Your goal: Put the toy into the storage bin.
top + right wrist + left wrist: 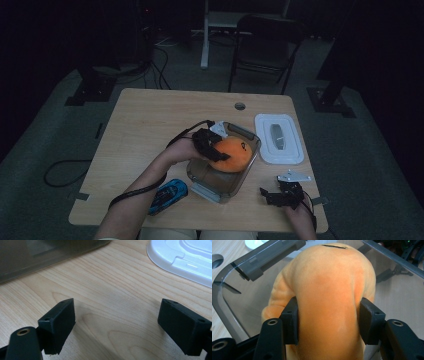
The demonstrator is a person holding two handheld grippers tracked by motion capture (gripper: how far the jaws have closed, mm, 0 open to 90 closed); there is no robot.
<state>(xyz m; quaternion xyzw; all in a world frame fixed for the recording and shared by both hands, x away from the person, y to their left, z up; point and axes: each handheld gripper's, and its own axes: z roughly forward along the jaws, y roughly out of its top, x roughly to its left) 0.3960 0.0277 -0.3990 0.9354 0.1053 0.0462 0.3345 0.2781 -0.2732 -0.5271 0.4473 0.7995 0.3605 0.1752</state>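
So the orange plush (pixel 232 154) sits in the one clear tub (pixel 248 134) mid-table, left gripper (pixel 328 320) jaws pinching its sides. Right gripper (pixel 125 322) jaws spread over bare wood. Light wooden table (pixel 150 125), dark room, one white lid (pixel 278 138), one blue toy car (pixel 169 195), one folding chair (pixel 265 45).

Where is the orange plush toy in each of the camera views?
High view: orange plush toy at table centre, inside the clear container, left gripper on it.
Left gripper view: toy between the black pads, container wall behind.
Right gripper view: not in it.
Shared landmark: the white lid.
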